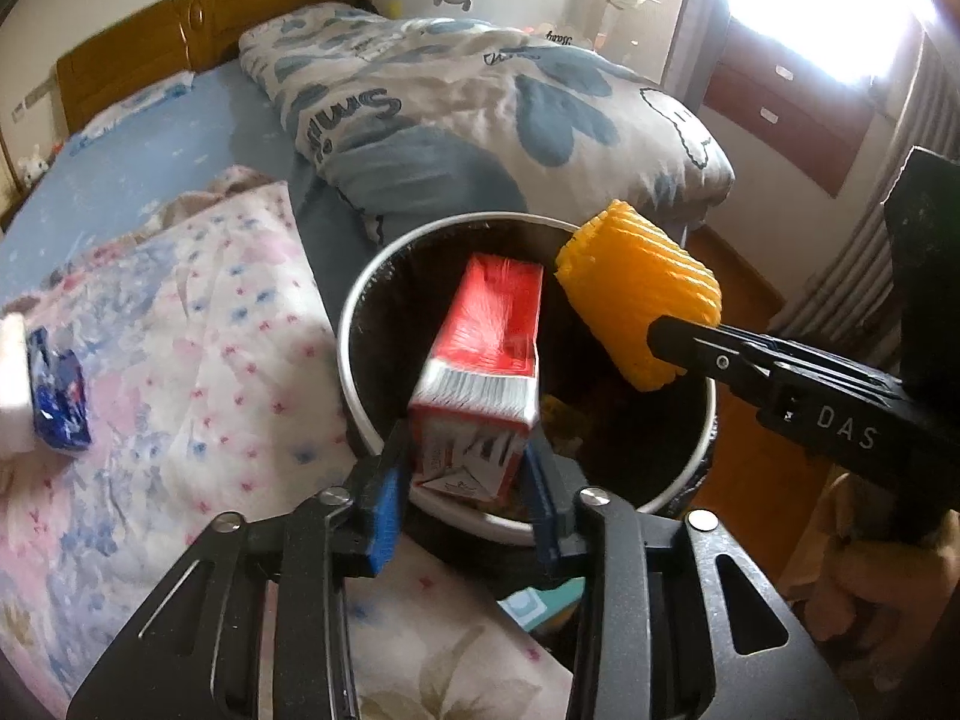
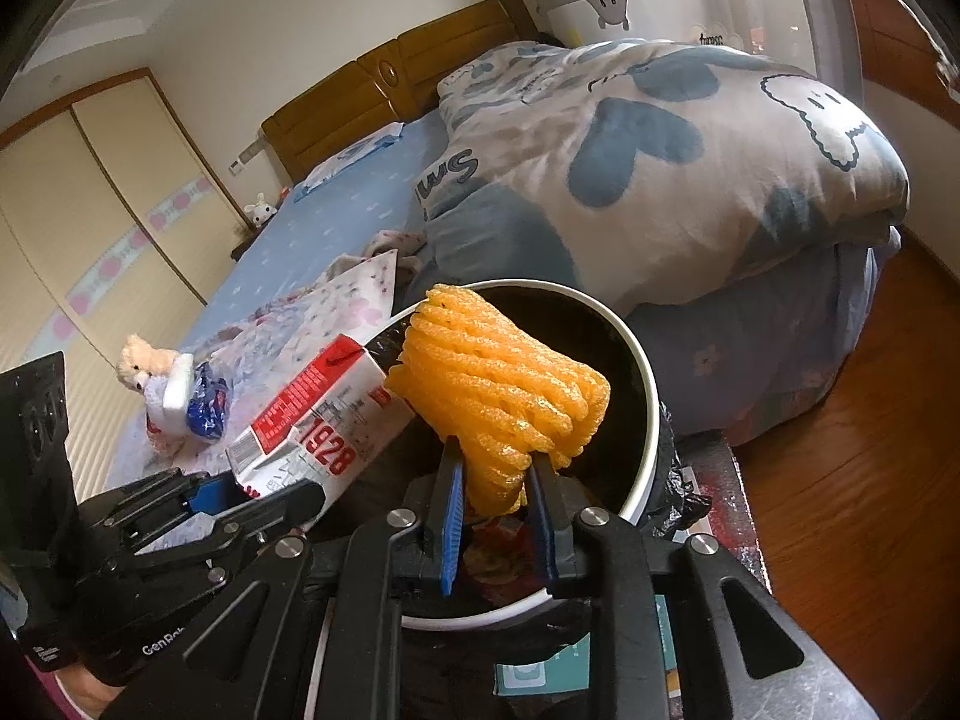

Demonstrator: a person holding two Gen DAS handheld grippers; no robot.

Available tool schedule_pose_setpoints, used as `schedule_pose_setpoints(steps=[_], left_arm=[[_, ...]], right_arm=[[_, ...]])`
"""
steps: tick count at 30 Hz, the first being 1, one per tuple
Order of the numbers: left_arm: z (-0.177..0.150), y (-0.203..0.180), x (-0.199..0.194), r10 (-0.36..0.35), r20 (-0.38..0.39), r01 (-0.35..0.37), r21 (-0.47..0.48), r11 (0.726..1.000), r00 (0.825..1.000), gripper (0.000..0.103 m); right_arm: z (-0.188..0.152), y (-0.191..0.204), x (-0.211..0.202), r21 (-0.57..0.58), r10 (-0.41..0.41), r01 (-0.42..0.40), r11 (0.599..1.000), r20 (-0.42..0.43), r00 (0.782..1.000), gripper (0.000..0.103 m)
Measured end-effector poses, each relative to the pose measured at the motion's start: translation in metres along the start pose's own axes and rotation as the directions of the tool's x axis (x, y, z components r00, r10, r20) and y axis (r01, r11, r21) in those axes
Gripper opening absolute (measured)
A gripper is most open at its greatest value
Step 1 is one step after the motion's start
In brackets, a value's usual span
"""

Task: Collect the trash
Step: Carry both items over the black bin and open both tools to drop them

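Bedside bin (image 1: 360,324): ribbed orange foam net (image 2: 498,384)

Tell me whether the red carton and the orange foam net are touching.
Apart. The left wrist view shows dark bin interior between the red carton and the orange foam net, each over the bin.

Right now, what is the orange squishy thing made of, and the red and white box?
The orange net looks like soft foam mesh, the kind wrapped around fruit: puffy matte woven strands. The red and white box looks like a coated paper carton: printed sides, folded flaps, slight sheen.
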State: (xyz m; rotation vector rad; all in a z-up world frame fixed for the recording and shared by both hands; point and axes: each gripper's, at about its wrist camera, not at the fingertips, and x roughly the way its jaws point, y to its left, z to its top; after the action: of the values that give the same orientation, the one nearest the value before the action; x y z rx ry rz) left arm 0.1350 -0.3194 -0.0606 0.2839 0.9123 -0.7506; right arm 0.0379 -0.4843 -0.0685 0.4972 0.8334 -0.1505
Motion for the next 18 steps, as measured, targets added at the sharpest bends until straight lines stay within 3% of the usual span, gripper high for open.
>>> schedule_pose_setpoints(steps=[1,3,5,9,13,18], left_arm=[[-0.001,0.002,-0.001,-0.002,0.001,0.002,-0.008,1.0,1.0,0.051],[-0.005,0.005,-0.005,0.006,0.007,-0.006,-0.024,1.0,1.0,0.059],[-0.01,0.01,-0.009,-0.001,0.009,0.001,-0.042,0.999,1.0,0.059],[-0.025,0.024,-0.02,0.01,0.016,-0.009,-0.086,0.996,1.0,0.063],[-0.044,0.044,-0.032,0.034,0.02,-0.031,-0.138,0.99,0.999,0.066],[-0.066,0.072,-0.043,0.057,0.013,-0.054,-0.206,0.977,0.998,0.068]], right_arm=[[0.001,-0.001,-0.001,0.003,0.001,-0.001,1.0,0.002,1.0,0.033],[0.001,-0.001,-0.003,0.009,0.002,-0.003,1.0,0.011,1.0,0.044],[0.001,-0.001,-0.005,0.015,0.005,-0.006,1.0,0.021,1.0,0.059],[-0.001,0.002,-0.008,0.023,0.007,-0.008,1.0,0.03,1.0,0.065],[-0.006,0.015,-0.012,0.02,0.026,-0.027,0.999,0.047,0.999,0.077],[-0.011,0.043,-0.012,-0.017,0.063,-0.063,0.998,0.052,0.997,0.079]])
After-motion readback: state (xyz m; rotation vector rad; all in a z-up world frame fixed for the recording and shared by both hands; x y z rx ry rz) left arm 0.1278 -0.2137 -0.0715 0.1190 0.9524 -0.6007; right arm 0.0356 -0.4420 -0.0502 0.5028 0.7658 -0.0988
